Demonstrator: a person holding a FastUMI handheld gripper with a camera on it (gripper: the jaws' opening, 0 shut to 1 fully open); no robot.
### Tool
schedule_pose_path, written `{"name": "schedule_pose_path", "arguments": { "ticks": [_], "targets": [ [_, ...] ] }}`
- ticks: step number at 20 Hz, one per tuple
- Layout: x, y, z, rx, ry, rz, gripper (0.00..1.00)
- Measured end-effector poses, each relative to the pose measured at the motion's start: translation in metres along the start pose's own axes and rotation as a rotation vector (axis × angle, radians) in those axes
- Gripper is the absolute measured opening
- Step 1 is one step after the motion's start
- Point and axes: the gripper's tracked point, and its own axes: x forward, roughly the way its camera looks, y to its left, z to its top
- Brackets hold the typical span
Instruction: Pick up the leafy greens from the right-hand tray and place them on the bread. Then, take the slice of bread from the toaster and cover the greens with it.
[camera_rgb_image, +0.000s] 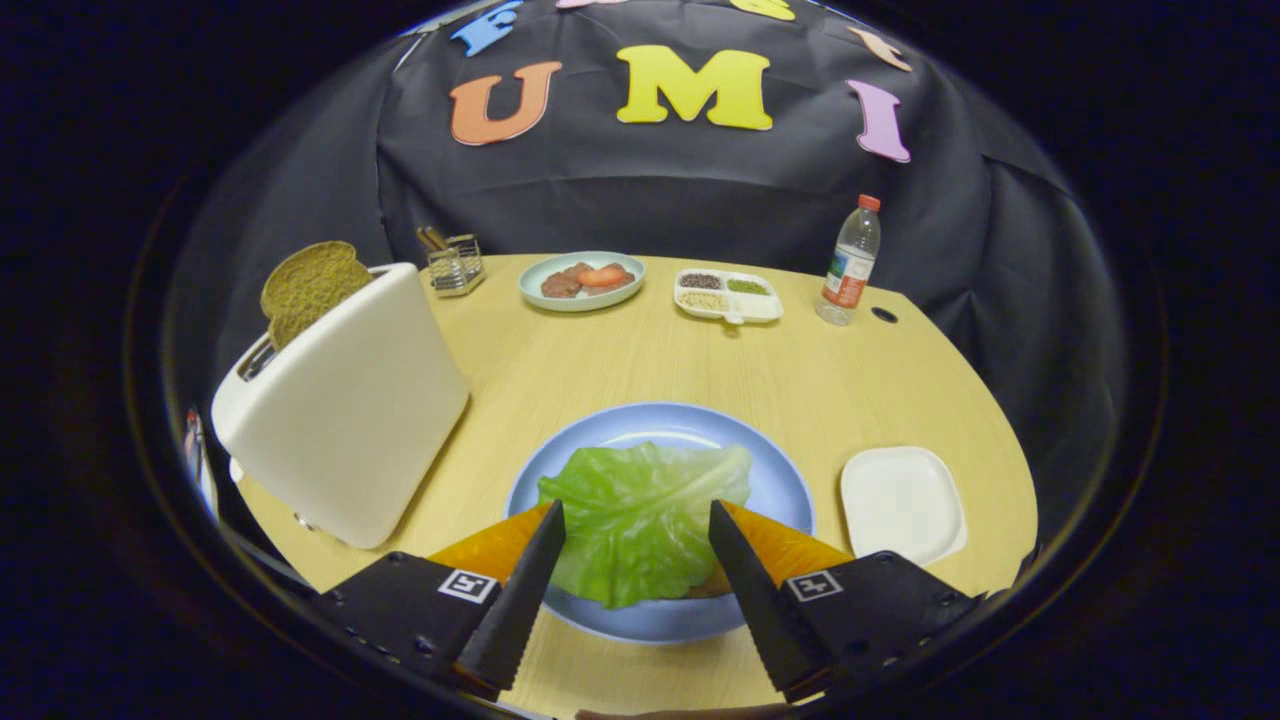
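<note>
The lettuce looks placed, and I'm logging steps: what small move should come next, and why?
Probably lift the open tongs off the lettuce, which already lies on the blue plate, and swing them toward the toaster. The bread slice there stands up out of the slot, untouched.

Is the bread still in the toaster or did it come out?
In. The bread slice stands half out of the slot in the white toaster. The open gripper has its jaws either side of the lettuce.

Green leaf (640, 520) lies flat on the plated bread (712, 586); brown slice (308, 286) upright in toaster (345, 405).
</note>
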Motion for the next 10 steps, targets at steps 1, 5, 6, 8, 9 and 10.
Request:
{"name": "schedule_pose_path", "arguments": {
  "ticks": [1, 5, 6, 8, 9, 10],
  "targets": [
    [-0.005, 0.002, 0.006, -0.003, -0.010, 0.003, 0.91],
    [-0.026, 0.014, 0.030, 0.001, -0.035, 0.016, 0.97],
    [-0.034, 0.019, 0.038, 0.003, -0.042, 0.021, 0.97],
    [-0.048, 0.029, 0.051, 0.016, -0.051, 0.035, 0.97],
    [-0.057, 0.038, 0.060, 0.014, -0.059, 0.050, 0.97],
    [-0.065, 0.045, 0.071, 0.006, -0.075, 0.057, 0.97]
  ]
}}
